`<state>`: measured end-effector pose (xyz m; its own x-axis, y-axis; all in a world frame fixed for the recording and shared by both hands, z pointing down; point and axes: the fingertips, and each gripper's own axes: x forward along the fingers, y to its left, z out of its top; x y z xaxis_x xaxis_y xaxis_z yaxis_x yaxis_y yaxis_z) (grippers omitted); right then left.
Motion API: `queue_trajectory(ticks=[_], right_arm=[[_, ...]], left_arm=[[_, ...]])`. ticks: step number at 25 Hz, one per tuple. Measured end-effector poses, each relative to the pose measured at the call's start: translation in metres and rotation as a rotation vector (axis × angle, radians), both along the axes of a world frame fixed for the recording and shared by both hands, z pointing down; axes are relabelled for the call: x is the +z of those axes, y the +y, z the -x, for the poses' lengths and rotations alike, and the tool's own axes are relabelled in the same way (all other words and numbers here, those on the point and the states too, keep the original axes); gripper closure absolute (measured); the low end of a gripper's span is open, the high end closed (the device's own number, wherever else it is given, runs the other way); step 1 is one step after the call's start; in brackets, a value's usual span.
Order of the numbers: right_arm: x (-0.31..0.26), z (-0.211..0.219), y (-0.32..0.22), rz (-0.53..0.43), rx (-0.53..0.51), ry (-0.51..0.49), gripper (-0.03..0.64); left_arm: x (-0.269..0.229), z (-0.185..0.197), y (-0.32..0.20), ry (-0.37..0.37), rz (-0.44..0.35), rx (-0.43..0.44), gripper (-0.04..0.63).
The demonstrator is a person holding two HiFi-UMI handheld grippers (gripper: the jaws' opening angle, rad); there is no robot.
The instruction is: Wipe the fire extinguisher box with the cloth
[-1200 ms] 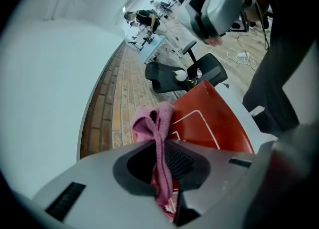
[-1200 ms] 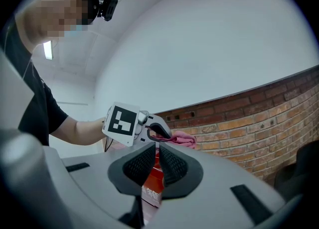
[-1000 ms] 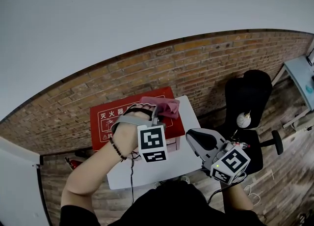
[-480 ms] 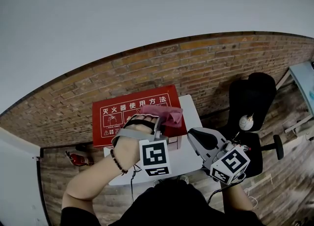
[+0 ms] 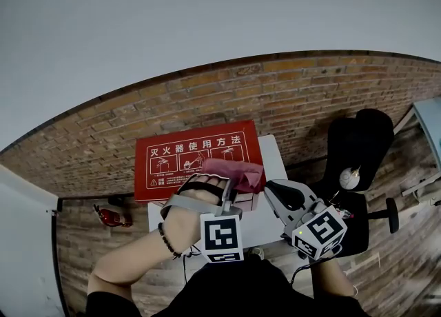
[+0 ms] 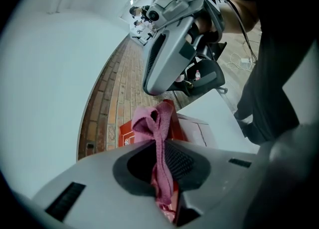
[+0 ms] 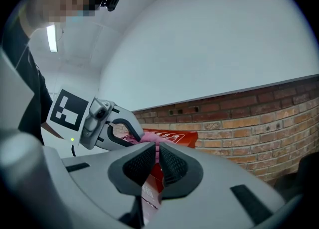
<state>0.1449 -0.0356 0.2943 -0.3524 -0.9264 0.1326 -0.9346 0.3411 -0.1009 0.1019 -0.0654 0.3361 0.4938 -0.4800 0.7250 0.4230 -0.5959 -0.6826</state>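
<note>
The red fire extinguisher box [image 5: 186, 160] with white print stands on a white table [image 5: 265, 220] against a brick wall. My left gripper [image 5: 231, 183] is shut on a pink cloth [image 5: 238, 172], which lies bunched at the box's near right edge. In the left gripper view the cloth [image 6: 152, 121] runs as a strip down between the jaws, with the box [image 6: 128, 132] beyond it. My right gripper [image 5: 279, 195] hovers just right of the cloth, pads close together with nothing between them. From the right gripper view, the left gripper [image 7: 137, 141] and the cloth [image 7: 148, 136] sit just past the right gripper [image 7: 157, 161].
A black office chair [image 5: 355, 150] stands to the right over a wooden floor. A small red extinguisher [image 5: 111, 218] lies on the floor at the left. The brick wall [image 5: 289, 95] rises behind the box. In the left gripper view the right gripper [image 6: 152, 88] hangs close above.
The left gripper has drawn the cloth across the box's red face toward me, uncovering its printed lettering. The right gripper has stayed in place.
</note>
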Motion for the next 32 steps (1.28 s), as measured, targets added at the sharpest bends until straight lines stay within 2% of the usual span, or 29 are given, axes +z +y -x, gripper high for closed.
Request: queue_trajectory(ticks=[6,12,17,20,25,28,32], right_arm=[[0.002,0.01,-0.006,-0.004,-0.021,0.056,0.577],[-0.002,0.015,-0.011,-0.014,-0.035,0.065,0.577],[-0.004,0.021,-0.012,-0.02,-0.04,0.074,0.577],[-0.005,0.024,-0.013,-0.02,-0.042,0.077,0.578],[-0.005,0.028,-0.017,-0.02,-0.048,0.081,0.578],[-0.007,0.034,-0.021,-0.024,-0.057,0.083,0.578],[-0.013,0.044,-0.026,-0.035,-0.079,0.091,0.578]], left_arm=[[0.0,0.005,0.003,0.02,-0.016,-0.007,0.538],[0.001,0.014,0.0,0.045,-0.007,-0.024,0.538],[0.003,0.024,0.001,0.035,0.026,-0.044,0.537],[0.001,0.03,-0.004,0.038,0.002,-0.054,0.538],[0.003,0.044,-0.006,0.037,0.054,-0.092,0.538],[0.0,0.054,-0.015,0.046,0.023,-0.112,0.537],[-0.001,0.066,-0.02,0.053,0.037,-0.142,0.537]])
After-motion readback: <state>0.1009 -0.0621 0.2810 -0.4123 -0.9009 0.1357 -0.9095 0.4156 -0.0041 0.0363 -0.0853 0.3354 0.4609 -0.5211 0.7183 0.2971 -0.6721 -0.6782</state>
